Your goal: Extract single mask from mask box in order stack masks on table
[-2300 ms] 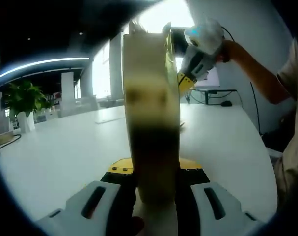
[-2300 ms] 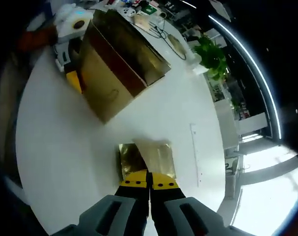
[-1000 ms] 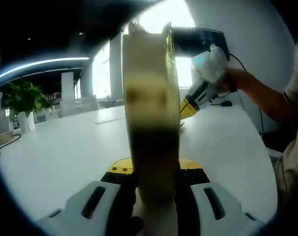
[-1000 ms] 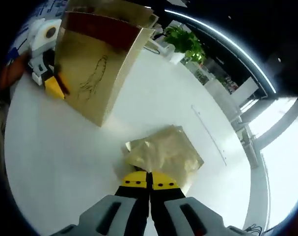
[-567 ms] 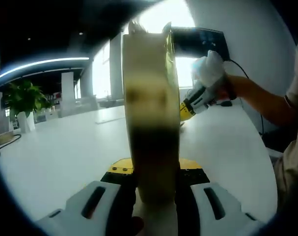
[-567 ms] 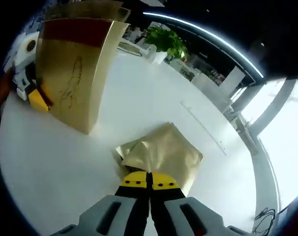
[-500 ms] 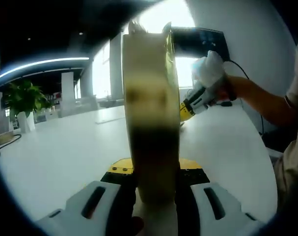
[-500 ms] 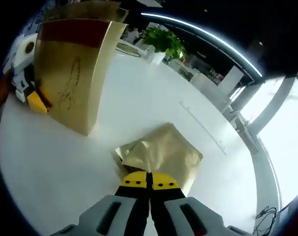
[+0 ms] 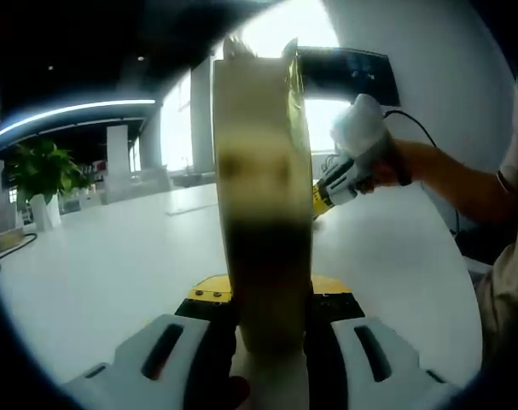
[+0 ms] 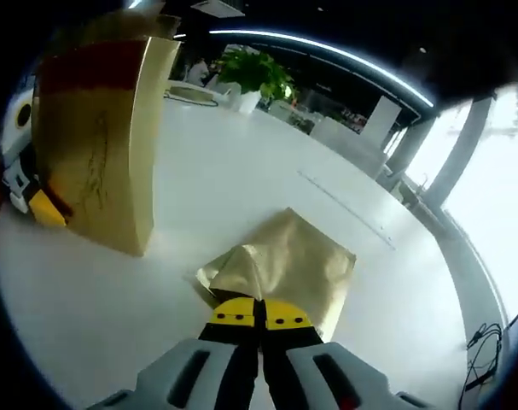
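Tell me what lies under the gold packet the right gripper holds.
The gold packet, pinched by the right gripper, has the white table showing all around it. Whether another packet lies beneath cannot be seen; the packet covers that spot.

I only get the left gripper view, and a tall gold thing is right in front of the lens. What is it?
Observer: A gold mask box standing upright on the white table; the left claw is shut on it.
Visitor: And that other claw off to the right?
Observer: The right claw is shut on the corner of a gold mask packet.
Visitor: Is that packet in the air?
Observer: It looks low over or on the table, beside the box, not touching it.
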